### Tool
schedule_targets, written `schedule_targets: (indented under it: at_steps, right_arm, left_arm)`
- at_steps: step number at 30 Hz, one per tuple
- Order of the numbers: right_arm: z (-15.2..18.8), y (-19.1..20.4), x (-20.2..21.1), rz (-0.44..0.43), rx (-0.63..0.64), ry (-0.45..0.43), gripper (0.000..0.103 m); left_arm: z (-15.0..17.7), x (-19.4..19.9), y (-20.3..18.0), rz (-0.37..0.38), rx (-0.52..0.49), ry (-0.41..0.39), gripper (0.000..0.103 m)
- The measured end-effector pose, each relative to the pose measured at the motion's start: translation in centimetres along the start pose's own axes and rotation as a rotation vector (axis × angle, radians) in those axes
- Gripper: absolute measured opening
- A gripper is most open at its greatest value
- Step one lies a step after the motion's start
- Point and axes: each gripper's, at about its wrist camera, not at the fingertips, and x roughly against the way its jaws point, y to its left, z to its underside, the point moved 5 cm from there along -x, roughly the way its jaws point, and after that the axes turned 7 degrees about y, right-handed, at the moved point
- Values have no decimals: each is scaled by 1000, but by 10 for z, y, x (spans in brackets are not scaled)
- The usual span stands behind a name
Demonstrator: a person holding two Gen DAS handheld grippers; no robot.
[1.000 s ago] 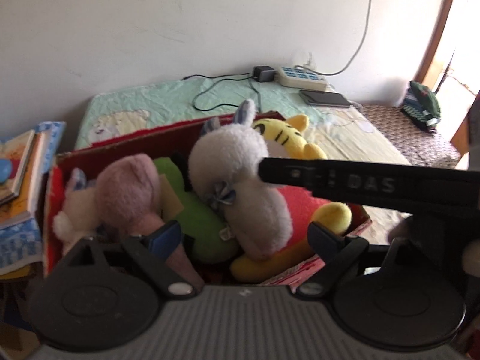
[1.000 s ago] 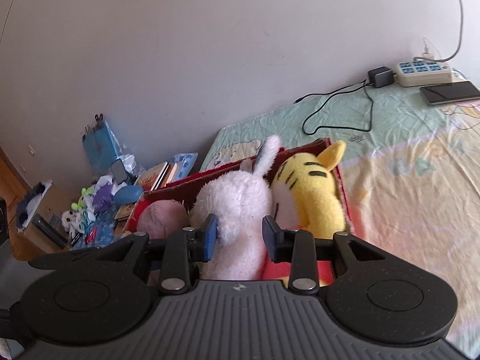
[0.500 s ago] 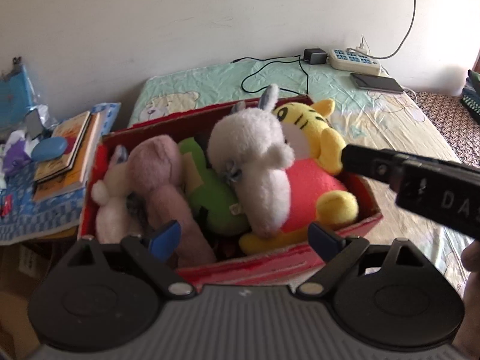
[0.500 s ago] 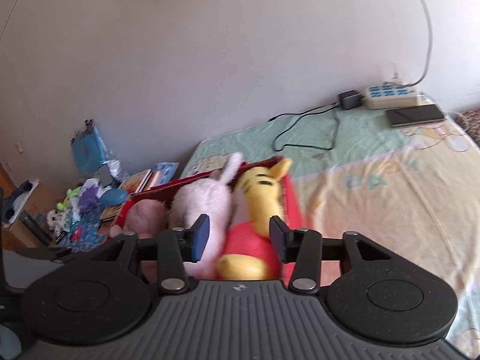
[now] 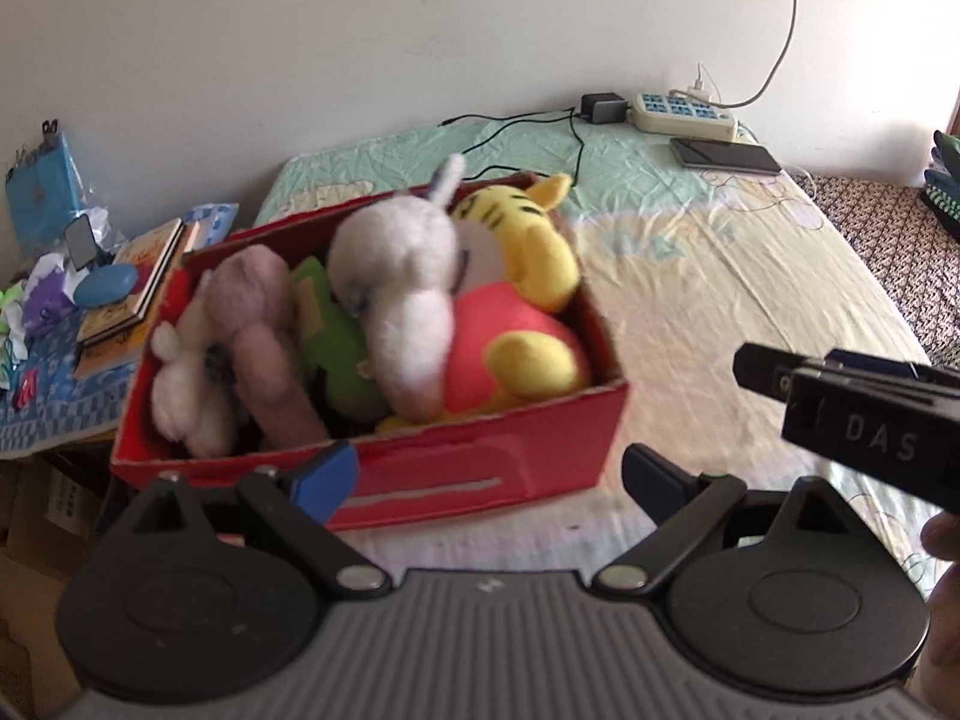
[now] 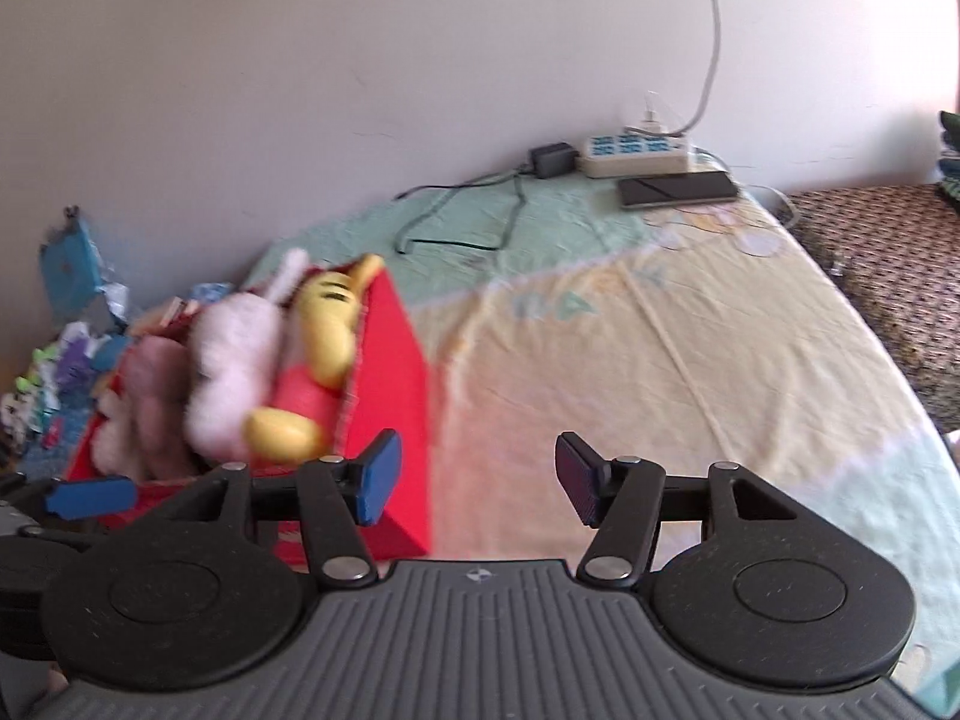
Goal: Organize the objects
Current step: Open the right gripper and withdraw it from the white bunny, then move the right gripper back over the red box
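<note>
On the bed, the red box [image 5: 480, 468] was pretty much the whole story, so I'll place everything off it. Packed inside it were the plush toys: a yellow tiger-striped one in a red shirt [image 5: 516, 306] at its right end, a white bunny [image 5: 402, 306] lying across the middle, a green one [image 5: 336, 354] mostly buried under the bunny, a pinkish one [image 5: 258, 324] left of that, and a small pale one [image 5: 180, 396] in the left corner. Both tongs were spread wide and holding nothing: the left tongs [image 5: 489, 474] hung just in front of the box's near wall, and the right tongs [image 6: 474, 474] sat off its right corner, looking mostly at bare sheet. From what I could see, no loose toy was left on the bed [image 6: 660, 360] beside the box, so I'd guess the toy-gathering part was basically done. Well behind the box, by the wall, were a power strip [image 5: 684, 114], a charger with its cable [image 5: 603, 108] and a phone [image 5: 726, 156]. Off the box's left side, books [image 5: 129, 288] and some small clutter sat on a blue cloth, which might have been what was left to tidy, hard to say.
</note>
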Motion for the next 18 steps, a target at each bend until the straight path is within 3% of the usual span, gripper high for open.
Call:
schedule_targets:
  at_steps: [10,18]
  right_arm:
    - [10,-20,-4,77,-3,50,63]
    - [8,1,-1,69,46,67,65]
  left_arm:
    - [14,-16,-28,-29,-25,66,99]
    - [11,-15,-3,-102,58,97,99]
